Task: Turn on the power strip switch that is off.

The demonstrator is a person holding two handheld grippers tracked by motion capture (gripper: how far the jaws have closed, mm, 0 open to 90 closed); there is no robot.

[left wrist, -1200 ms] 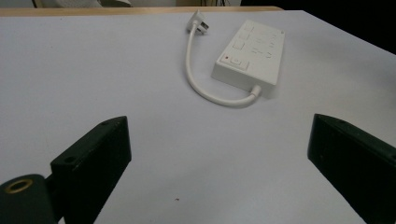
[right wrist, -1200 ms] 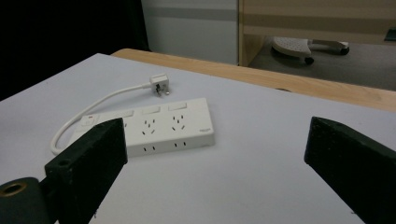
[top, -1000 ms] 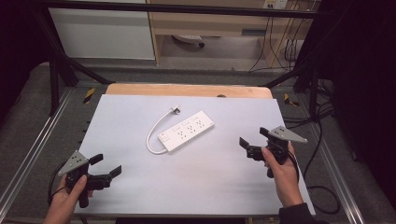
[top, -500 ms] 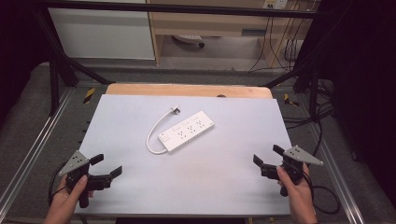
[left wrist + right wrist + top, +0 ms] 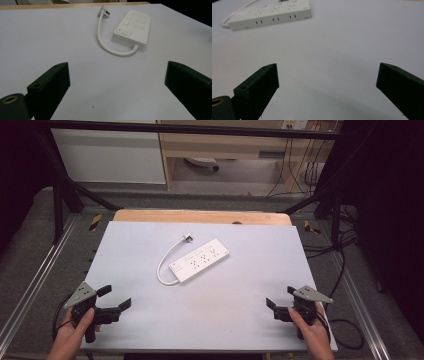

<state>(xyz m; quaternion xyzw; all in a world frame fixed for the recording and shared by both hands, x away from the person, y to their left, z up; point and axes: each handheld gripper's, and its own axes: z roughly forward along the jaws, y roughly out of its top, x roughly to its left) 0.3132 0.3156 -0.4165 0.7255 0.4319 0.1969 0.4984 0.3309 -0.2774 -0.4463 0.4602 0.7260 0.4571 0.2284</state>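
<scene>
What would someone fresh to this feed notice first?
Most likely the white power strip lying slantwise mid-table, its short cord curling round to a plug on the far side. Next, the two open tools at the near corners: the left tool and the right tool, each held in a hand, both well short of the strip and touching nothing.
</scene>
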